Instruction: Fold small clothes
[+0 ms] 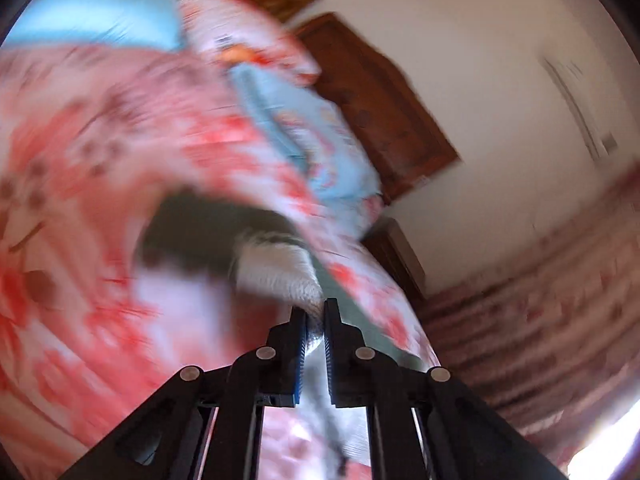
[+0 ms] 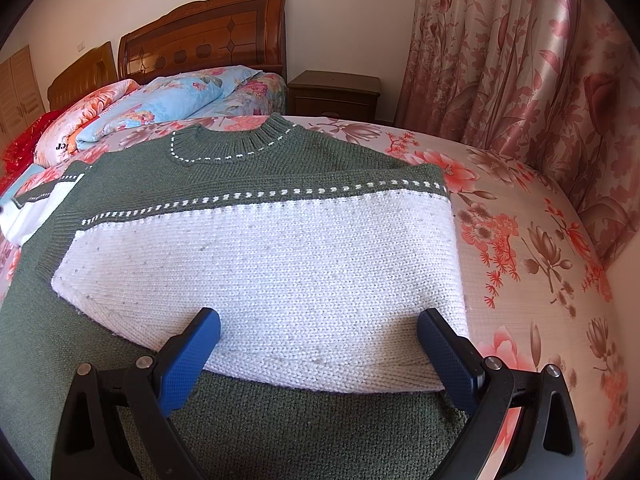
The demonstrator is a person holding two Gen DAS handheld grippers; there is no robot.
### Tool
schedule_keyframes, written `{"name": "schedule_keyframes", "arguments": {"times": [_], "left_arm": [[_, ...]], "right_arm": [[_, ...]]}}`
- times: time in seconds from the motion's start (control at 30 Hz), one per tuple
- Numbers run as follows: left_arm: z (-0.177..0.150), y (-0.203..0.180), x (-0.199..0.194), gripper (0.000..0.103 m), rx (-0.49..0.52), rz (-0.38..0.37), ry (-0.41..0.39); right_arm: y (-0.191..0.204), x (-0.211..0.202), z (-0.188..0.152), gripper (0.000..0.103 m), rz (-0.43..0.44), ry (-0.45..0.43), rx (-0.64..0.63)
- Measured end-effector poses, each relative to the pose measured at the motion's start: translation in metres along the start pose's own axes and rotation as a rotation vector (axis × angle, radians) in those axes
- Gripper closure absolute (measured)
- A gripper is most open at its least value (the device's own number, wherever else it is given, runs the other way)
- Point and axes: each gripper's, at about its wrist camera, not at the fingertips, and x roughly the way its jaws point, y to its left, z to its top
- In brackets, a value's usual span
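Observation:
A green and white knitted sweater (image 2: 256, 248) lies flat on the flowered bedsheet (image 2: 520, 248), neck toward the headboard, right side folded in. Its left sleeve (image 2: 36, 204) stretches off toward the left edge of the right wrist view. My right gripper (image 2: 318, 324) hovers open just over the white panel near the hem, pads wide apart with nothing between them. The left wrist view is heavily blurred. There my left gripper (image 1: 315, 308) is shut on a white knit piece of the sweater (image 1: 276, 268), which runs up from the jaws over the sheet.
Blue and pink flowered pillows (image 2: 160, 100) lie against a carved wooden headboard (image 2: 208, 36). A dark nightstand (image 2: 334, 94) stands beyond the bed, and a flowered pink curtain (image 2: 520, 60) hangs along the right. Bare sheet lies right of the sweater.

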Motion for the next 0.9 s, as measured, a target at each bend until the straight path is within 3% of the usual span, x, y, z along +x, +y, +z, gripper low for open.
{"name": "schedule_keyframes", "arguments": {"times": [0.17, 0.37, 0.53, 0.67, 0.7, 0.9], "left_arm": [[-0.032, -0.091, -0.004, 0.095, 0.242, -0.116, 0.028], [-0.111, -0.167, 0.015, 0.095, 0.476, -0.209, 0.148], [-0.179, -0.187, 0.038, 0.095, 0.536, -0.217, 0.269], [-0.230, -0.188, 0.048, 0.095, 0.613, -0.173, 0.329], [-0.235, -0.189, 0.053, 0.095, 0.621, -0.152, 0.374], [-0.232, -0.179, 0.052, 0.091, 0.579, -0.193, 0.382]], "right_arm": [[0.000, 0.000, 0.000, 0.000, 0.000, -0.001, 0.000], [0.000, 0.000, 0.000, 0.000, 0.004, -0.003, 0.002], [-0.002, 0.001, 0.000, 0.000, 0.014, -0.006, 0.006], [-0.002, 0.001, 0.000, 0.000, 0.016, -0.006, 0.006], [-0.002, 0.001, 0.000, 0.000, 0.018, -0.004, 0.006], [-0.001, 0.001, -0.001, 0.000, 0.015, -0.005, 0.001]]}}
